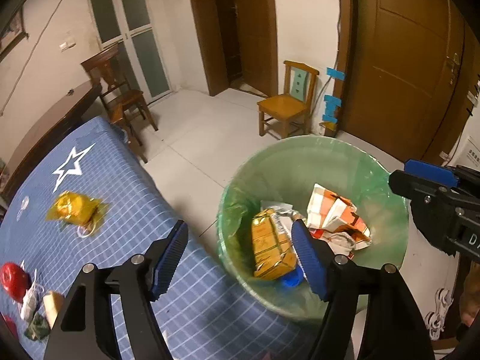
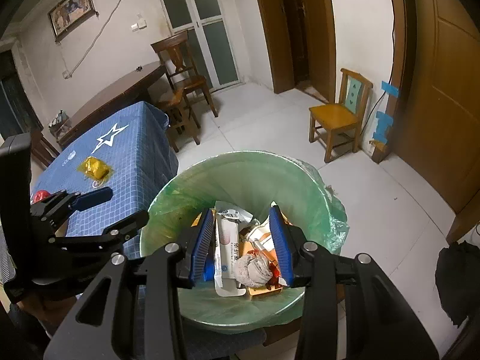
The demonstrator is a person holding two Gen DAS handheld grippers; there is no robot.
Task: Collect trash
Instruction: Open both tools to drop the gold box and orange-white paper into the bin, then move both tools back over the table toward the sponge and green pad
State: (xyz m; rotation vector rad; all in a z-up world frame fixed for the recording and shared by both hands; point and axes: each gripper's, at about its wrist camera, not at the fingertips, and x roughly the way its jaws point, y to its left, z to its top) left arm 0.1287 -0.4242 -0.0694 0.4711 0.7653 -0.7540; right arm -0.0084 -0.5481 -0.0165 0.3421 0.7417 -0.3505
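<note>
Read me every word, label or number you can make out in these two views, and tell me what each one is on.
"DA", cut off at the frame edge: on the right gripper body.
White box in the bin: printed characters and a line of Latin letters, too blurred to read.
Barcode label in the bin: unreadable.
Yellow packet in the bin: print too small.
White sign at the right edge: blurred.

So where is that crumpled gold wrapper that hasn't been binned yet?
The gold wrapper lies on the blue checked tablecloth, just below the white star, left of the green-lined bin in both views.
</note>
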